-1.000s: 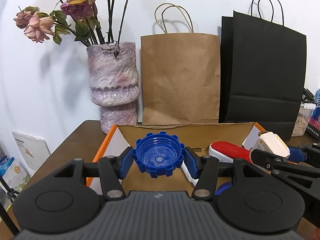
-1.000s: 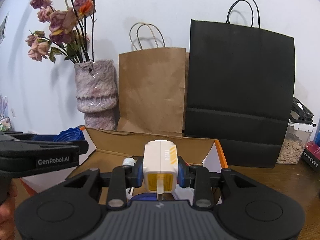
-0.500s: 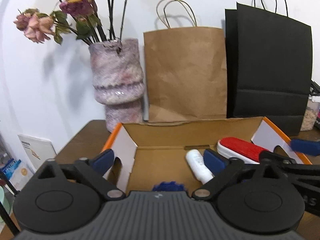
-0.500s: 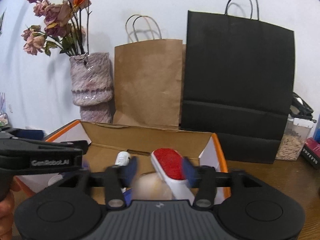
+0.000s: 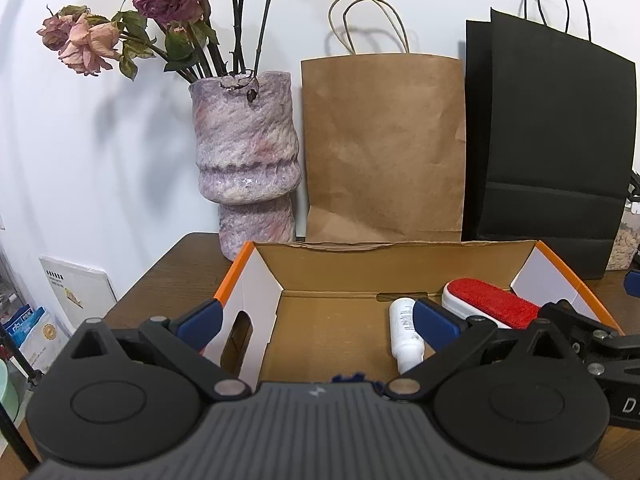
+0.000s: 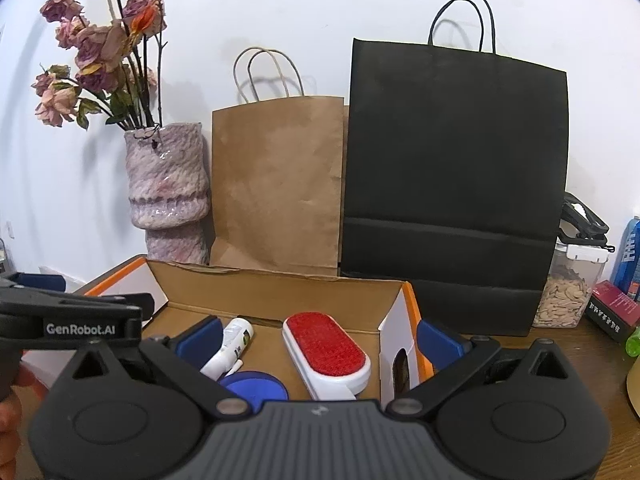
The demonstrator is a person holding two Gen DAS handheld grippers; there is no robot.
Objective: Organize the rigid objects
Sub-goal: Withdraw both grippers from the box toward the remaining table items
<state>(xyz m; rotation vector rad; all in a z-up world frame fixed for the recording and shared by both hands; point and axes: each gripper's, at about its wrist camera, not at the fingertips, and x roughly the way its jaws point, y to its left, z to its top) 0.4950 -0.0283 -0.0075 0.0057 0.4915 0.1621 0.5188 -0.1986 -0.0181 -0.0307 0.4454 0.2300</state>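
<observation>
I've just spread both claws: left claw (image 5: 316,322) and right claw (image 6: 320,338) hang empty, and the blue cap (image 6: 254,386) now lies in the box (image 5: 400,264) at six o'clock.

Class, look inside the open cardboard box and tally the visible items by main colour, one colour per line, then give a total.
White: 1, the bottle
Red: 1, the lint brush
Blue: 1, the blue cap
Total: 3 in the cardboard box
</observation>
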